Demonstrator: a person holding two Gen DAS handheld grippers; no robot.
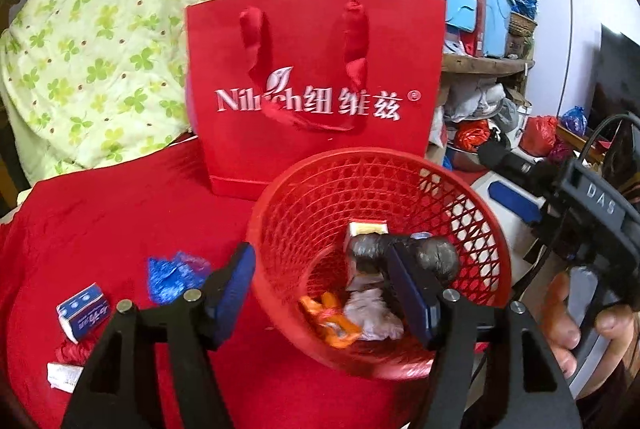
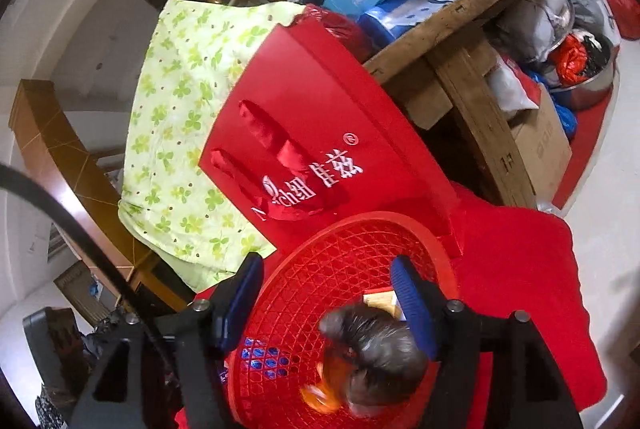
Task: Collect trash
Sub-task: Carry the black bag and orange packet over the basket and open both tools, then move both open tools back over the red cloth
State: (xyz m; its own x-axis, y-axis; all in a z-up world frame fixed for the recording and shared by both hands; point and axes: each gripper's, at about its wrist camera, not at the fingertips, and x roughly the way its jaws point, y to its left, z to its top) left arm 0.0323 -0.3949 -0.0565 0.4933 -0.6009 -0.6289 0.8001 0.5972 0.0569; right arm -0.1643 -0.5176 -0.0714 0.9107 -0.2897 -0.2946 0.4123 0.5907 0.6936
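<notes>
Left wrist view: left gripper (image 1: 320, 293) was spread wide and empty over the red basket (image 1: 280, 213). The leftover small blue box (image 1: 82, 311) sat on the red cloth (image 1: 120, 213) around 9 o'clock, long axis running 8-to-2, so I'd say left was nearer.

Right wrist view: right gripper (image 2: 328, 303) gaped too, holding nothing, with the dark wad (image 2: 380, 345) in the basket (image 2: 360, 225) at about 5 o'clock.

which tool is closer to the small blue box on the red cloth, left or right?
Left. The left tool hangs open at the red basket rim, with the blue box just off its left side. The right tool is open over the basket's far side.
</notes>
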